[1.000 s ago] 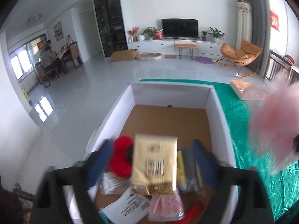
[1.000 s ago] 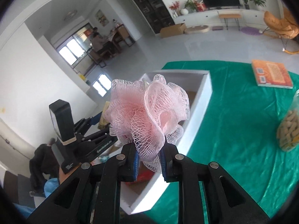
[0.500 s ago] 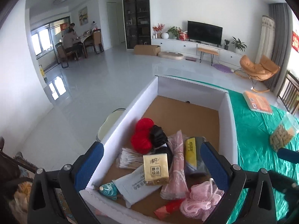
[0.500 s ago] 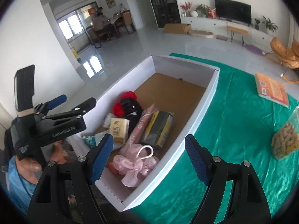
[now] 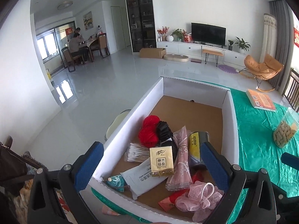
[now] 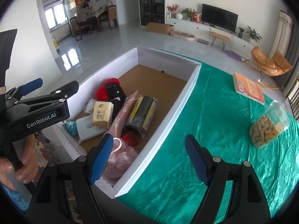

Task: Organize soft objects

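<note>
A white box (image 5: pixel 229 115) with a cardboard floor holds several soft things: red yarn (image 5: pixel 148 132), a gold tissue pack (image 5: pixel 161 161), a pink folded cloth (image 5: pixel 180 158) and a pink mesh bath pouf (image 5: pixel 199 199) in its near right corner. The pouf also shows in the right wrist view (image 6: pixel 121 158). My left gripper (image 5: pixel 151 167) is open and empty above the box's near end. My right gripper (image 6: pixel 149 158) is open and empty over the box's right wall (image 6: pixel 179 104). The left gripper also shows in the right wrist view (image 6: pixel 50 86).
The box lies on a green satin tablecloth (image 6: pixel 214 123). An orange book (image 6: pixel 248 87) and a clear bag of beige capsules (image 6: pixel 269 127) lie on the cloth to the right. A white stool (image 5: pixel 116 123) stands left of the box.
One second ago my left gripper held the tissue pack and my right held the pink pouf. Both were let go into the box, and both grippers have opened and drawn back.
</note>
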The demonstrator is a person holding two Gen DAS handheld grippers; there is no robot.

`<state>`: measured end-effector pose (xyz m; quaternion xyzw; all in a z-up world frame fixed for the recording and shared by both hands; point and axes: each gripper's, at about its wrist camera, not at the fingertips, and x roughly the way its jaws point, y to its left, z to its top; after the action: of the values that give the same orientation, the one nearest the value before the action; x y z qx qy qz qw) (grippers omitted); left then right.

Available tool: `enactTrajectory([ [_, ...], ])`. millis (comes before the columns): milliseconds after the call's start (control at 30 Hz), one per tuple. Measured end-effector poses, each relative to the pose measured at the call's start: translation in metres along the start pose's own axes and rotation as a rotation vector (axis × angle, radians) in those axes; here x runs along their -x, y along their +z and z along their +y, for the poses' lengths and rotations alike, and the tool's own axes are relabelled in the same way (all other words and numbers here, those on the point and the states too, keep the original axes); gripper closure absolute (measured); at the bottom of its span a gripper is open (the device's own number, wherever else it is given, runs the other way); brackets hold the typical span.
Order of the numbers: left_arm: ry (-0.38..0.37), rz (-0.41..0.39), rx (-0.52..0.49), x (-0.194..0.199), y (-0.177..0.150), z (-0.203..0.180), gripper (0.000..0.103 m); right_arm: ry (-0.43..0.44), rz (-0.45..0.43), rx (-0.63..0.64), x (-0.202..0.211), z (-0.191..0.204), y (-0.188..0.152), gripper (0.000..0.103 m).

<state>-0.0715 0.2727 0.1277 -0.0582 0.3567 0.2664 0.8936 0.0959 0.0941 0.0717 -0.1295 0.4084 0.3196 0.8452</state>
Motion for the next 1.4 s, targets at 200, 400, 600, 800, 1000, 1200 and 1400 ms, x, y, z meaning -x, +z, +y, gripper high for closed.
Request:
enactTrajectory([
  [200, 0.01, 0.016, 0.022, -0.004, -0.004, 0.003, 0.001, -0.012, -0.004, 0.011, 0.001, 0.004, -0.001, 0.022],
  [400, -0.002, 0.042, 0.037, -0.007, -0.007, 0.004, 0.001, -0.012, 0.001, 0.033, 0.002, 0.014, -0.001, 0.022],
  [600, -0.003, 0.04, 0.044, -0.007, -0.006, 0.007, 0.001, -0.018, 0.0, 0.053, 0.001, 0.021, 0.001, 0.022],
  [800, 0.0, 0.029, 0.044, -0.005, -0.006, 0.007, 0.001, -0.015, 0.002, 0.055, 0.0, 0.023, 0.001, 0.022],
  [1000, 0.01, 0.026, 0.039, -0.004, -0.006, 0.006, 0.001, -0.015, 0.004, 0.055, 0.0, 0.023, 0.001, 0.022],
  [1200, 0.021, 0.018, 0.033, -0.004, -0.007, 0.006, 0.001, -0.013, 0.004, 0.061, -0.001, 0.025, 0.001, 0.022],
  [1400, 0.003, 0.019, 0.042, -0.004, -0.008, 0.007, 0.001, -0.012, 0.002, 0.063, -0.002, 0.026, 0.0, 0.022],
])
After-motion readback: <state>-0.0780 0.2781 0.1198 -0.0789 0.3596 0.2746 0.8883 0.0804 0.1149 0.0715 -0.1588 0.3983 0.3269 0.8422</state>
